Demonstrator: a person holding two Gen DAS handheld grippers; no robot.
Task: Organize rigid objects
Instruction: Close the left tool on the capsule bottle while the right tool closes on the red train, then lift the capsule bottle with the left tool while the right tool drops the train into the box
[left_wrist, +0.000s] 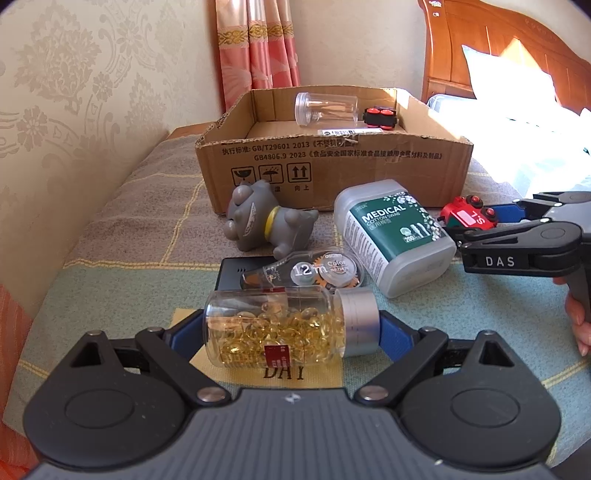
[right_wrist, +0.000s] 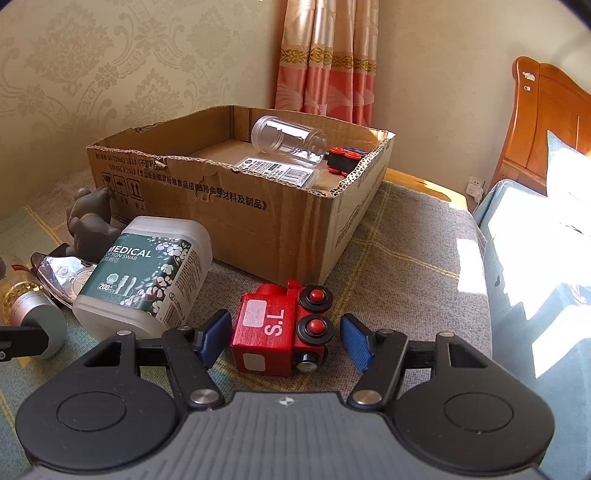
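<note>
My left gripper (left_wrist: 291, 334) is shut on a clear capsule bottle (left_wrist: 273, 328) with a silver cap, held lying sideways between the blue pads. My right gripper (right_wrist: 284, 338) is open, its blue pads on either side of a red toy train (right_wrist: 277, 328) that lies on the blanket, not touching it; the gripper also shows in the left wrist view (left_wrist: 480, 225). The cardboard box (left_wrist: 332, 162) behind holds a clear jar (left_wrist: 327, 109), a small red-wheeled toy (left_wrist: 380, 118) and a flat labelled pack (right_wrist: 277, 171).
On the blanket lie a cotton swab tub (left_wrist: 395, 236), a grey toy figure (left_wrist: 258, 225), a correction tape dispenser (left_wrist: 314, 273) and a black flat device (left_wrist: 236, 273). A wall stands left, a curtain (right_wrist: 328, 55) behind, a wooden bedhead (right_wrist: 546, 122) right.
</note>
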